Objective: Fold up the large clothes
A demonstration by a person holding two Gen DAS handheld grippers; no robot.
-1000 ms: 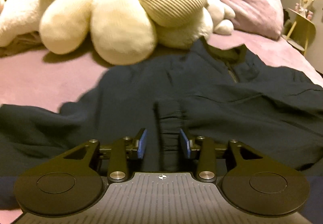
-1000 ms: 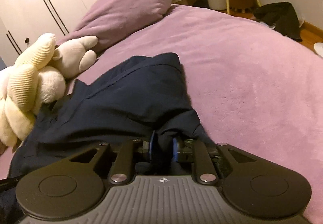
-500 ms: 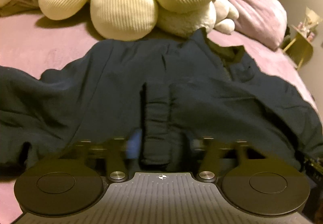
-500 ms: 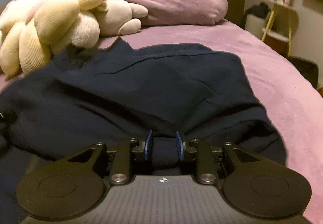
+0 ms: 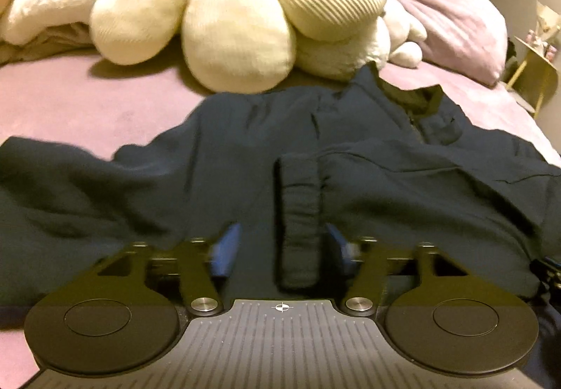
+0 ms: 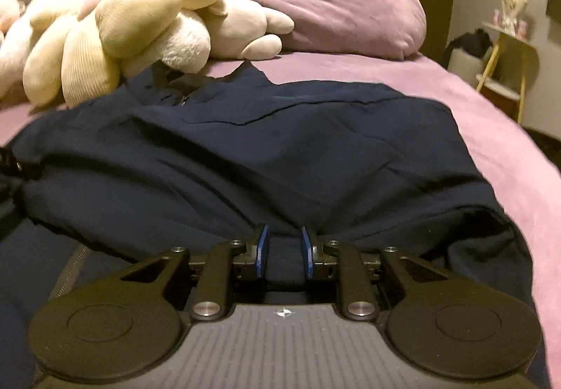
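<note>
Already partly folded, a navy jacket (image 5: pixel 385 185) lies across the pink bed (image 6: pixel 491 129), one sleeve cuff (image 5: pixel 299 213) laid over its middle; the left gripper (image 5: pixel 282 250) has just been opening, its jaws clear of the cuff, while the right gripper (image 6: pixel 283 250) pinches a fold of cloth, below a plush flower (image 5: pixel 238 24); further folds likely remain

Left claw (image 5: pixel 284 250) just opened, cuff (image 5: pixel 299 213) between

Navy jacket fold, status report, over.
Left gripper just opened, cuff released. Right gripper pinching navy jacket. Plush toys crowd the collar.
</note>
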